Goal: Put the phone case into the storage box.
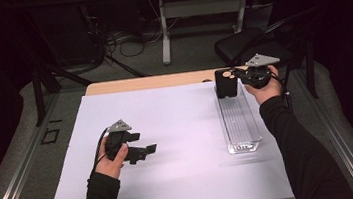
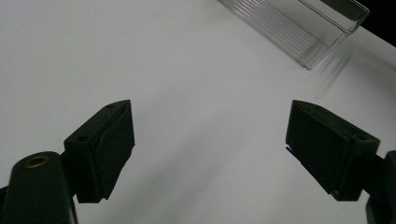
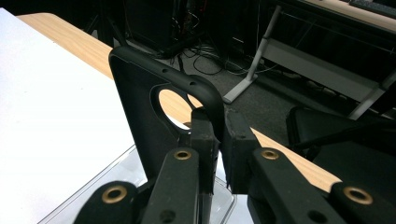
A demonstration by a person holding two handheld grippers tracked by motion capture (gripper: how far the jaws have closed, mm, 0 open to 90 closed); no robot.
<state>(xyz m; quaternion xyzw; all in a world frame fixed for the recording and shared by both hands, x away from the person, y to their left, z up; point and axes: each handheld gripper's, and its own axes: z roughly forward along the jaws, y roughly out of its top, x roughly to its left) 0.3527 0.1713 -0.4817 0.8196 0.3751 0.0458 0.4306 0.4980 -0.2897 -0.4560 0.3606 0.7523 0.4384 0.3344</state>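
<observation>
We hold a black phone case (image 1: 226,83) upright at the far end of the clear tray (image 1: 240,122), pinched by its side edge in the right tongs (image 1: 240,76). In the right gripper view the jaws close on the case (image 3: 154,121) wall just beside the round camera cut-out, and the tray (image 3: 93,196) rim lies under the case. From the high view the case's bottom appears to sit inside or against the tray's far end; we cannot tell whether it touches the tray floor.

The left tongs (image 1: 145,151) hover low over the white surface (image 1: 178,129), well to the left of the tray, jaws spread wide with nothing between them. The left gripper view shows the same gap (image 2: 210,140), with the tray (image 2: 299,32) off at the upper right.

We judge the step in hand to be moving the case at the tray's far end, either setting it in or lifting it out; the pictures do not settle which. If setting in, the next move calls for tipping the case down along the tray's length so it lies between the walls, then easing the grip off. The narrow tray leaves little room, so the case must stay lined up with it.
</observation>
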